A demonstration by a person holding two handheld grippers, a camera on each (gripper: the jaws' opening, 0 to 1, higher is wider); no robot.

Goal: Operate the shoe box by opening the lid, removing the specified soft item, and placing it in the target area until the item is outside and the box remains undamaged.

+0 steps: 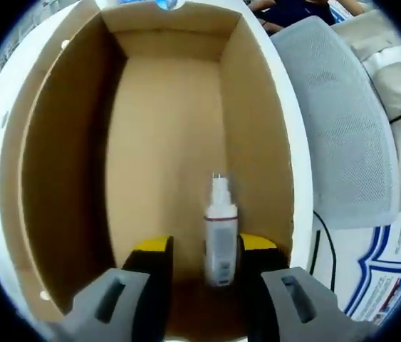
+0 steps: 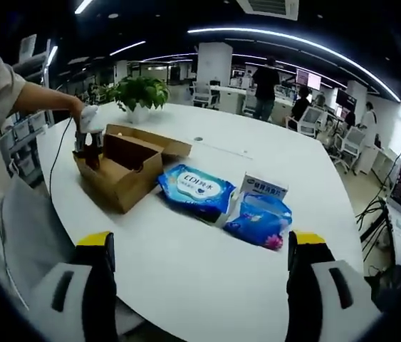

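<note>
The open cardboard shoe box (image 1: 65, 178) takes up most of the left gripper view, seen from above into its brown inside. A small white bottle (image 1: 221, 239) lies on the box floor between the yellow-tipped fingers of my left gripper (image 1: 205, 244). The jaws are open, and the bottle sits close to the right finger. In the right gripper view the same box (image 2: 118, 182) stands on the white table (image 2: 207, 285) with its lid (image 2: 154, 141) folded back. The left gripper (image 2: 87, 151) reaches into it under a gloved hand (image 2: 90, 117). My right gripper (image 2: 201, 242) hangs wide open over the table's near edge.
A blue wipes pack (image 2: 199, 189), a blue pouch (image 2: 261, 219) and a small white carton (image 2: 264, 187) lie right of the box. A potted plant (image 2: 139, 92) stands behind it. A grey mesh chair (image 1: 342, 121) is beside the table. People stand at desks in the background.
</note>
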